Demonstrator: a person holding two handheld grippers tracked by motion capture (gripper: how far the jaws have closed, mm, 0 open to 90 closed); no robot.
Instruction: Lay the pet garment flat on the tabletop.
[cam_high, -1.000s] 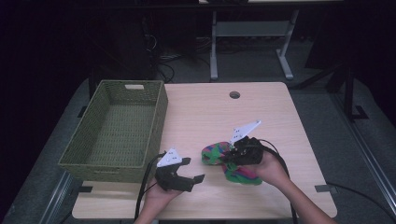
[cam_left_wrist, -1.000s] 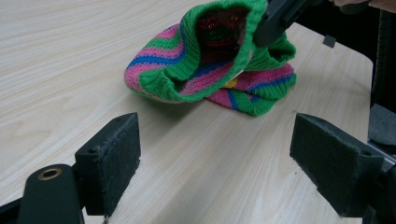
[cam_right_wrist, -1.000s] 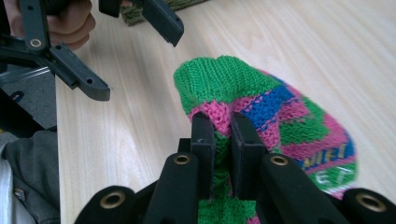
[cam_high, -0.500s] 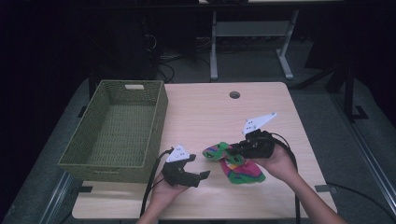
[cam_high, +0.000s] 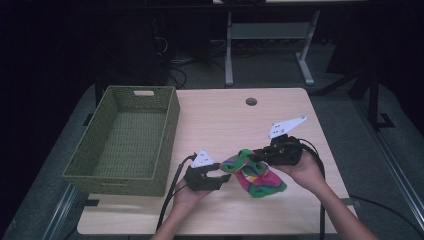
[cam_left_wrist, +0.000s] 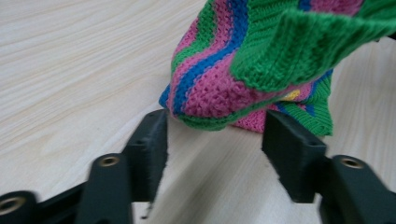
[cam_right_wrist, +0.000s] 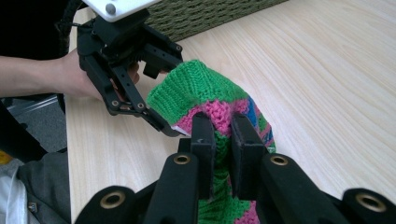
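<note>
Dark room, pale wooden table (cam_high: 220, 125); near its front edge, right of the middle, is a knitted cloth (cam_high: 252, 172) in green, pink and blue stripes with some yellow. In the high view its long axis runs from upper left to lower right: a green ribbed end is lifted and points left toward the left tongs, while the lower right part lies spread on the table.

The right tongs (cam_high: 257, 156) come in from the right and are clamped on the cloth near its raised middle. In the right gripper view the two black jaws stand almost together with a fold of pink and green knit pinched between them (cam_right_wrist: 223, 135), so this pair carries the lifted part.

The left tongs (cam_high: 222, 177) lie low at the cloth's left end, pointing right. Their jaws have just been closing and now stand about half apart. In the left gripper view the striped edge (cam_left_wrist: 224, 93) hangs at the mouth of the gap, just past the two jaw tips, with the left tip about at the knit's corner; whether the pads press it I cannot tell, and the gap between them looks wider than the fold.

Well apart to the left, a green woven basket (cam_high: 165, 145) stands on the table's left side.
</note>
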